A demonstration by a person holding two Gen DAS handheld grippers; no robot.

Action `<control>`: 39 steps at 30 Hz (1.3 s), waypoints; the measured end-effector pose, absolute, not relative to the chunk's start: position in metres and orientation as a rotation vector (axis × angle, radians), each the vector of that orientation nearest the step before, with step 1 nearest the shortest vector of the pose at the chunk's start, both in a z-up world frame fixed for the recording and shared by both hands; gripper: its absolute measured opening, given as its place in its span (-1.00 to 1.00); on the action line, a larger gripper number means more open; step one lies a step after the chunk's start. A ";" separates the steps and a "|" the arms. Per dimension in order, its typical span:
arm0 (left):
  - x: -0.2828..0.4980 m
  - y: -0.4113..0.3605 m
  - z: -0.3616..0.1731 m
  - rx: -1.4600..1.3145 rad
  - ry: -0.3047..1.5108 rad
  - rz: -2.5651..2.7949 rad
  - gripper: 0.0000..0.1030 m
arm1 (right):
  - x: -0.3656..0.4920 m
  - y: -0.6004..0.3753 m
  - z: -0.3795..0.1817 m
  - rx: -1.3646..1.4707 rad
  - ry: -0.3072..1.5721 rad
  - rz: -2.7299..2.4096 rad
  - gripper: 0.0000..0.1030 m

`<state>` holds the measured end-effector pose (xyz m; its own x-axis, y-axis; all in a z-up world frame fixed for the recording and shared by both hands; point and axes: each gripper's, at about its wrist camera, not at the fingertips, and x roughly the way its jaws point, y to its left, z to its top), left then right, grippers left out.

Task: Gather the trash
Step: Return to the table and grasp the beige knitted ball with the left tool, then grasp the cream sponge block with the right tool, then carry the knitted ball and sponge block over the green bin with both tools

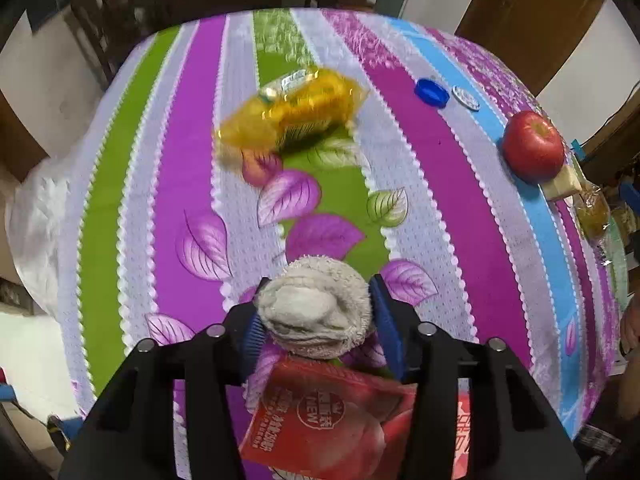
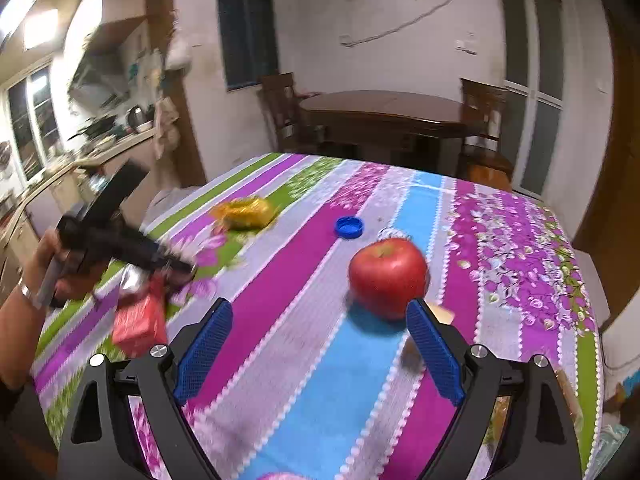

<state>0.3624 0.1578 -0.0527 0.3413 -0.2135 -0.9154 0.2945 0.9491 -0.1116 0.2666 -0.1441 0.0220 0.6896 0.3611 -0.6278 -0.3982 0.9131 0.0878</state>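
My left gripper point(image 1: 318, 306) is shut on a crumpled off-white tissue wad point(image 1: 316, 308), held above the striped tablecloth point(image 1: 192, 168). A red snack wrapper point(image 1: 332, 412) lies just below it; it also shows in the right wrist view point(image 2: 138, 326). A yellow wrapper point(image 1: 294, 110) lies farther ahead, seen too in the right wrist view point(image 2: 246, 212). A blue bottle cap point(image 1: 431, 93) and a clear lid point(image 1: 465, 98) lie at the right. My right gripper point(image 2: 320, 350) is open and empty, just short of a red apple point(image 2: 388, 276). The left gripper point(image 2: 176, 270) shows blurred at the left.
A pale block point(image 1: 562, 184) lies beside the apple point(image 1: 534, 146), with a clear yellowish packet point(image 1: 592, 214) near the table's right edge. A dark wooden table point(image 2: 388, 110) and chairs point(image 2: 282, 108) stand beyond the far edge. A kitchen counter point(image 2: 100, 148) is at the left.
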 end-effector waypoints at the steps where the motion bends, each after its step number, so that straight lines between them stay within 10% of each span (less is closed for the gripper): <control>1: 0.360 0.157 -0.049 0.092 1.150 -0.306 -0.18 | 0.259 -0.147 0.020 -0.060 0.691 0.440 0.72; 16: 0.272 0.147 0.047 -0.141 0.509 -0.260 -0.25 | 0.252 -0.176 -0.007 -0.030 0.717 0.185 0.56; 28: 0.288 0.133 0.008 -0.261 0.656 -0.363 -0.25 | 0.328 -0.177 -0.056 0.059 0.826 -0.034 -0.46; 39: 0.269 0.115 0.012 -0.172 0.626 -0.367 -0.25 | 0.214 -0.185 -0.015 0.185 0.724 0.091 -0.48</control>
